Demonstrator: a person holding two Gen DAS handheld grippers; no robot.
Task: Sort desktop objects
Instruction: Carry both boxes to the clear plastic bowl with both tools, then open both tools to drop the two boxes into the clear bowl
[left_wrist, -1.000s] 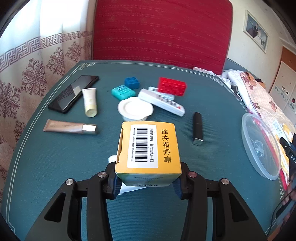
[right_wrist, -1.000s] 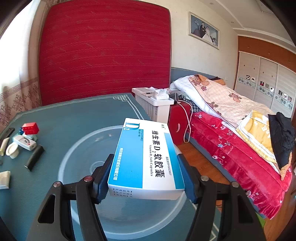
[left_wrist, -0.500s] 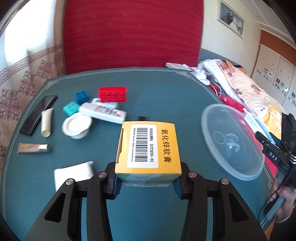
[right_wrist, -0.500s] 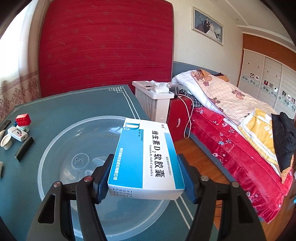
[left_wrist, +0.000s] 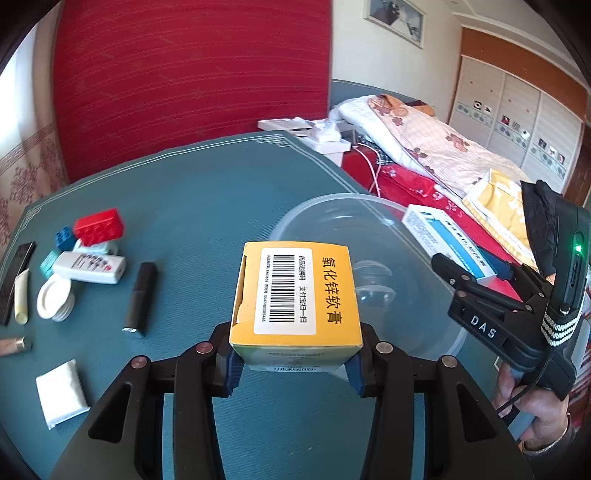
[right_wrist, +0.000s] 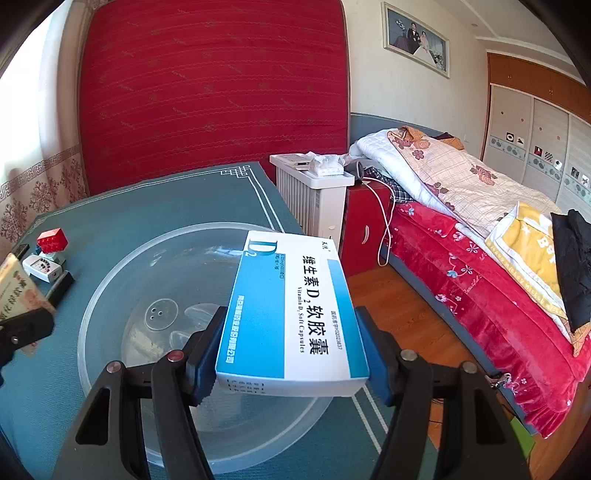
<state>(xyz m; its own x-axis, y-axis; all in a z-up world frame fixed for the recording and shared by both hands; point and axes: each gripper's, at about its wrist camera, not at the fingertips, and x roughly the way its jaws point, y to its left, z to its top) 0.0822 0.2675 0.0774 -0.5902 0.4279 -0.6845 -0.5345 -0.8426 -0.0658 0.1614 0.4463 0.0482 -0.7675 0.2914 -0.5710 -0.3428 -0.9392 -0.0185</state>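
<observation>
Already both boxes hang over the clear bowl (right_wrist: 110, 280): the left gripper (left_wrist: 293, 363) clamps the yellow ointment box (left_wrist: 295, 295) just short of the near rim, the right gripper (right_wrist: 291, 354) pinches the blue vitamin box (right_wrist: 291, 310) above the basin. Released together, the boxes could collide, or the yellow one could clip the rim and tumble onto the table (left_wrist: 207, 199).
</observation>
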